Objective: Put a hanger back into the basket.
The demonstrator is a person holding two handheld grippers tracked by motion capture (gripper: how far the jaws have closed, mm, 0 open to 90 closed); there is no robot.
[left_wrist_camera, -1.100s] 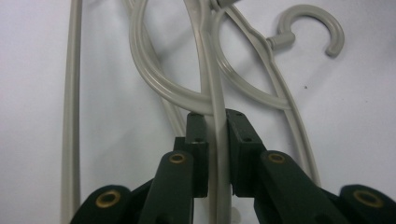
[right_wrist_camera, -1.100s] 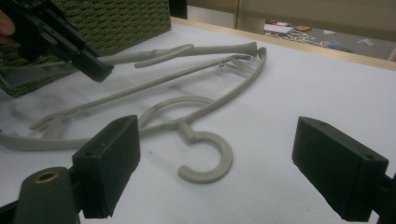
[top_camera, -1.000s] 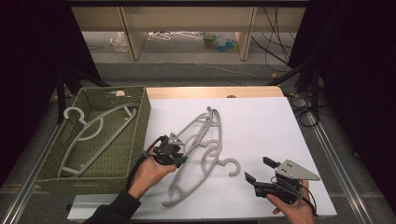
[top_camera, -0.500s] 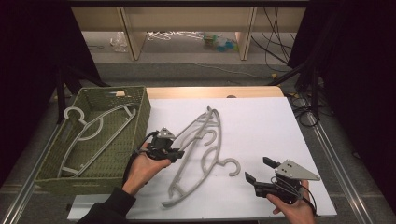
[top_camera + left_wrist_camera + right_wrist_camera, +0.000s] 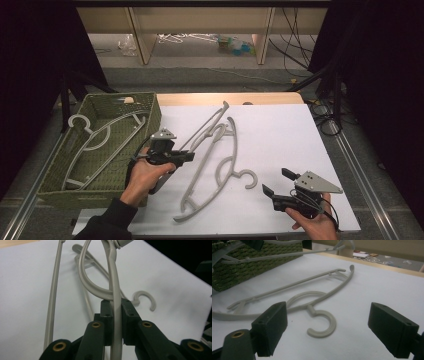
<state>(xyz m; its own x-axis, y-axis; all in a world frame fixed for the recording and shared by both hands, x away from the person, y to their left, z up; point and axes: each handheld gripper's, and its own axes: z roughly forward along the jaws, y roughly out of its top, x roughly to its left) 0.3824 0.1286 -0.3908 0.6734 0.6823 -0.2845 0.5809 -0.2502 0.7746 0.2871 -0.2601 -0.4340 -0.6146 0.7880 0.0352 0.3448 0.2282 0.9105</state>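
My left gripper (image 5: 188, 156) is shut on the bar of a grey plastic hanger (image 5: 210, 125), which it holds tilted above the white table, beside the basket. In the left gripper view the jaws (image 5: 116, 308) clamp that hanger's thin bar (image 5: 115, 290). A second grey hanger (image 5: 206, 202) lies flat on the table, its hook (image 5: 252, 176) pointing toward my right gripper (image 5: 277, 182). That gripper stands open near the front right edge, with the hook (image 5: 333, 323) on the table just beyond its jaws (image 5: 332, 327).
A green woven basket (image 5: 150, 107) stands at the table's left edge with another pale hanger (image 5: 95, 135) lying in it. The white tabletop (image 5: 290, 135) stretches to the right. Black cables run along the floor at the far right.
My left gripper has moved a little to the left, toward the basket, carrying the held hanger with it. The right gripper and the flat hanger have stayed put.
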